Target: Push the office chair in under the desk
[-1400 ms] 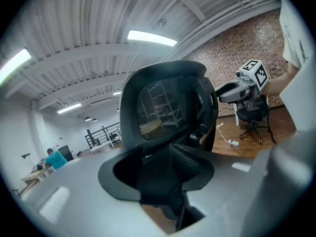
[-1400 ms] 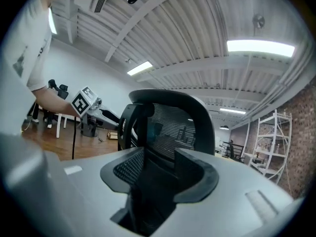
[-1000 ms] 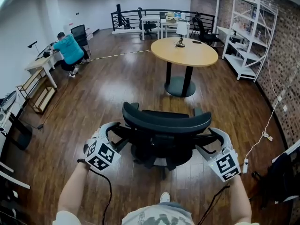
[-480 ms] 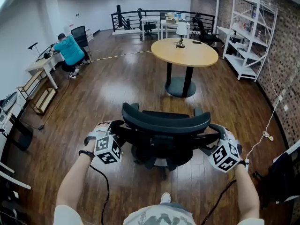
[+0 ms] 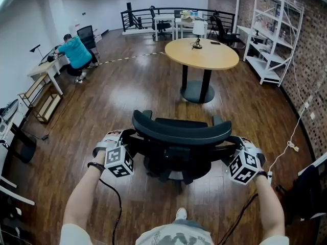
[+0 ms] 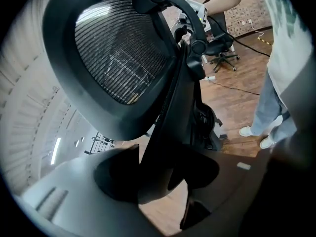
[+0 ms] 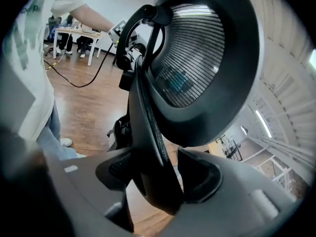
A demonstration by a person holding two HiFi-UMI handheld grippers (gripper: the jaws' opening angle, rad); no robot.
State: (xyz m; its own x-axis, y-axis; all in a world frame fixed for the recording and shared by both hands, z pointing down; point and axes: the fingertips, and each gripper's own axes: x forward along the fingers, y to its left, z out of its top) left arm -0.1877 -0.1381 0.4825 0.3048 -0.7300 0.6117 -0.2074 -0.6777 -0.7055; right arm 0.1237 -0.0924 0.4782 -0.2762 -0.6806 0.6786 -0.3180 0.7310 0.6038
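A dark wooden floor [image 5: 127, 93] fills the wide room. A white wall [image 5: 23, 29] stands along the left and a brick wall [image 5: 312, 50] along the right. A black railing [image 5: 173, 15] crosses the far end, with more chairs and furniture behind it. A white open shelf [image 5: 270, 40] stands against the brick.

Past the middle of the floor is a round surface [image 5: 203, 56] with a pale wood top on a black pedestal. A long surface [image 5: 45, 68] runs along the left wall, where a person in a teal top [image 5: 75, 52] sits bent over it.

The office chair [image 5: 180, 136] stands on open floor right in front of the wearer, its curved black back turned toward them. It is well apart from the round surface beyond it and under no surface at all.

The left tongs [image 5: 125, 139] are at the left edge of the chair back and the right tongs [image 5: 234, 144] at the right edge, both slanting down. In the left gripper view the back's dark frame runs between the left tongs [image 6: 158, 174], which have just been closing and clench it. The right gripper view shows the same on the other side. There the mesh-edged rim fills the gap of the right tongs [image 7: 155, 174], which have also just been closing onto it.

A small lamp [image 5: 197, 34] with a white shade sits on the round surface. A thin white cable [image 5: 291, 137] trails over the floor by the brick wall.
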